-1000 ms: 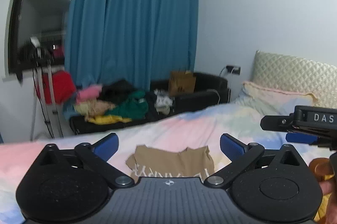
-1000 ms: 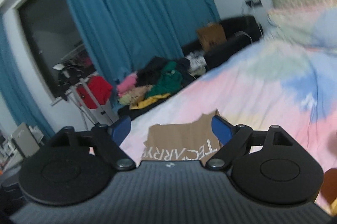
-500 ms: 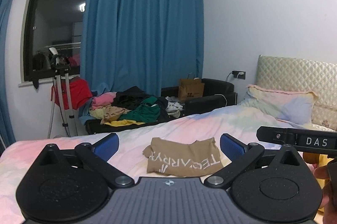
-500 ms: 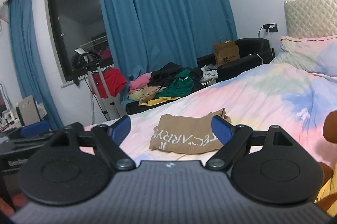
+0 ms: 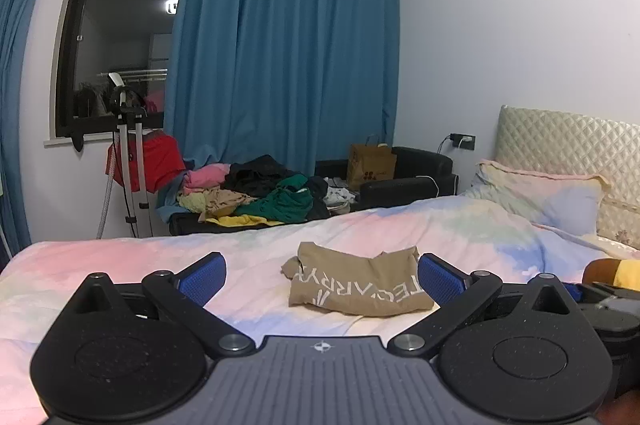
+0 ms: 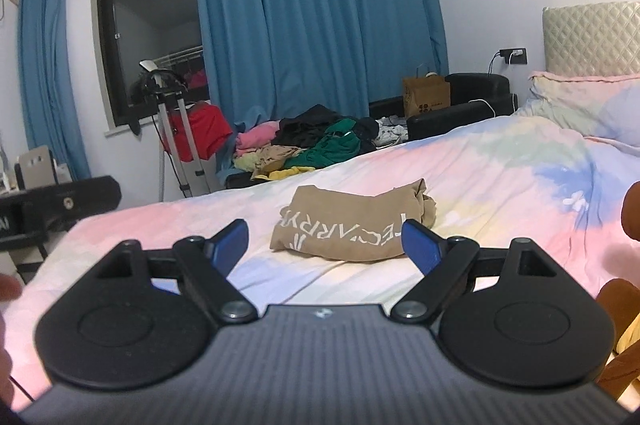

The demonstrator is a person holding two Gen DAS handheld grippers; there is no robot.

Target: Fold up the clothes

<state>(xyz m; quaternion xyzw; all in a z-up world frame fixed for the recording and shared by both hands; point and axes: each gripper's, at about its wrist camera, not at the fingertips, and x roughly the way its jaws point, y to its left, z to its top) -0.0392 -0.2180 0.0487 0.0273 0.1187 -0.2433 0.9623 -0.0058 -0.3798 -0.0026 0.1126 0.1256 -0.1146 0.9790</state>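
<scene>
I had both grippers low over the near edge of the bed, whose cover was a wash of pink, pale blue and yellow, lightly creased. The tan shirt lay folded into a rough rectangle near the middle of the cover, white lettering on its near face, one end bunched. It sat just beyond my fingertips, touched by neither tool.

The left gripper had its jaws spread wide with nothing between the blue pads. The right gripper stood equally wide and held nothing; in its view the shirt showed through the gap.

To the far right a pastel pillow leaned on a quilted headboard. Past the far side of the bed a black sofa carried a heap of clothes in pink, green, black and yellow, and a brown paper bag. Blue curtains hung behind it beside a dark window. A tripod stand with something red behind it stood at the far left. A wall socket with a plug sat near the headboard.
</scene>
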